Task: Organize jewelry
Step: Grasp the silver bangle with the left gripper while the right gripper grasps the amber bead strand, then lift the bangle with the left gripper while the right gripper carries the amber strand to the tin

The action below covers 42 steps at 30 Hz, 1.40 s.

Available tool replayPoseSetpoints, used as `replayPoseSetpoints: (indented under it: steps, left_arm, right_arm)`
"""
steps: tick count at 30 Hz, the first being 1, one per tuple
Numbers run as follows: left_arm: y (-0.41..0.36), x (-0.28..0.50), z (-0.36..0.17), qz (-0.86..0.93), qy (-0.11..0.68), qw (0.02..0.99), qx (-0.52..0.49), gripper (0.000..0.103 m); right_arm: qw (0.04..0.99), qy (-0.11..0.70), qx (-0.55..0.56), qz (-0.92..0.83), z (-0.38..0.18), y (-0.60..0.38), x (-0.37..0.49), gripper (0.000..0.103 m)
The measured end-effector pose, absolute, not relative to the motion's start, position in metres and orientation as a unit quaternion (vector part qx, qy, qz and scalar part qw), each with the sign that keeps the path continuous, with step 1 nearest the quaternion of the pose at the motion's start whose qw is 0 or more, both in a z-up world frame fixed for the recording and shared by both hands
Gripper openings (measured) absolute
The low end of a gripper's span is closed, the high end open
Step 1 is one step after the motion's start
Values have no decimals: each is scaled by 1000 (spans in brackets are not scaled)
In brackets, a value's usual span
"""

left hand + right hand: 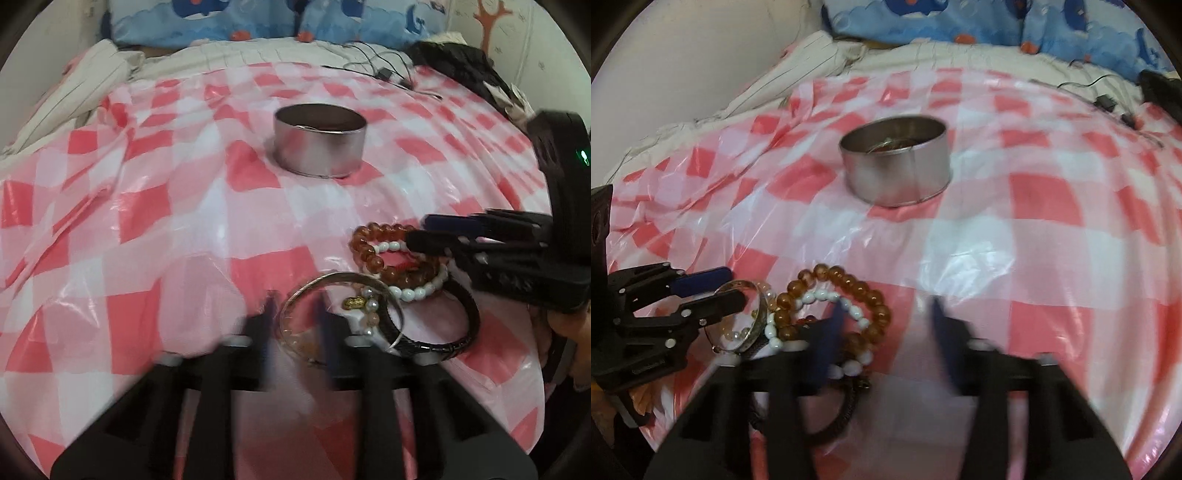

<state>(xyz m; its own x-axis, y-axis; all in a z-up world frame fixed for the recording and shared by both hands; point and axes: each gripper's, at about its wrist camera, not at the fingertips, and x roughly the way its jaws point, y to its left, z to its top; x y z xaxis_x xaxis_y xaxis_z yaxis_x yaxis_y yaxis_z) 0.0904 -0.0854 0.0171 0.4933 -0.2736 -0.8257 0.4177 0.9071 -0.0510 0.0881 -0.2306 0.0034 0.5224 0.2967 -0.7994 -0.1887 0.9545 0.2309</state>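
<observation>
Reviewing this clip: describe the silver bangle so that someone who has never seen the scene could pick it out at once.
Start from the round metal tin standing on the pink-and-white checked sheet, then come toward the camera to the heap of bracelets. The silver bangle is at the heap's left edge, by the left gripper. Unlike the amber beads, white beads and black band, it is one plain, shiny metal hoop.

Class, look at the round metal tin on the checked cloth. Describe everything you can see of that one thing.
The tin is a low, round, lidless container of dull silvery metal with a thin rim at its base and a faint vertical seam. It stands upright on the pink-and-white checked plastic cloth, apart from the heap of bracelets nearer the camera. Something small lies inside, too unclear to name. Neither gripper touches it.
</observation>
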Motion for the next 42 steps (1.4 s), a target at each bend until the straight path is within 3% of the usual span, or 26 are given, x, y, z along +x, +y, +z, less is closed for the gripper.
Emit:
replayPoseSetpoints:
  steps: [2,11,16,17,18,20,24,26,28,31,37,42]
  left_arm:
    - [-87,89,22,-207,450,866,75,6]
    - [-66,90,44,-218,410,885,-21,4]
    - [-70,92,37,-202,423,883,4,4]
    - [-73,93,34,-200,427,882,11,4]
    - [-74,93,32,-199,430,881,15,4]
    - [-76,94,29,-200,432,879,19,4]
    - [-78,94,28,-202,432,879,25,4]
    - [-80,95,24,-200,437,877,30,4]
    - [-82,95,21,-199,441,874,37,4]
    - [-84,93,19,-205,446,870,43,3]
    - [-73,89,31,-225,425,877,-2,3]
    - [-70,83,42,-241,400,884,-19,3]
  right_arm:
    - [873,461,67,144,5,-236,85,12]
    - [883,412,174,143,22,-282,57,12]
    - [879,422,185,125,19,-294,55,14]
    - [874,429,190,124,15,-295,57,19]
    - [872,434,195,118,11,-296,58,39]
    - [877,430,184,112,11,-294,57,57]
    - [879,447,132,99,5,-279,63,57]
    - [882,449,107,98,4,-270,64,53]
    - [882,452,81,109,3,-260,63,14]
    - [881,445,92,130,6,-261,60,12]
    - [875,376,224,208,28,-286,51,12]
    - [883,327,234,242,52,-285,41,12]
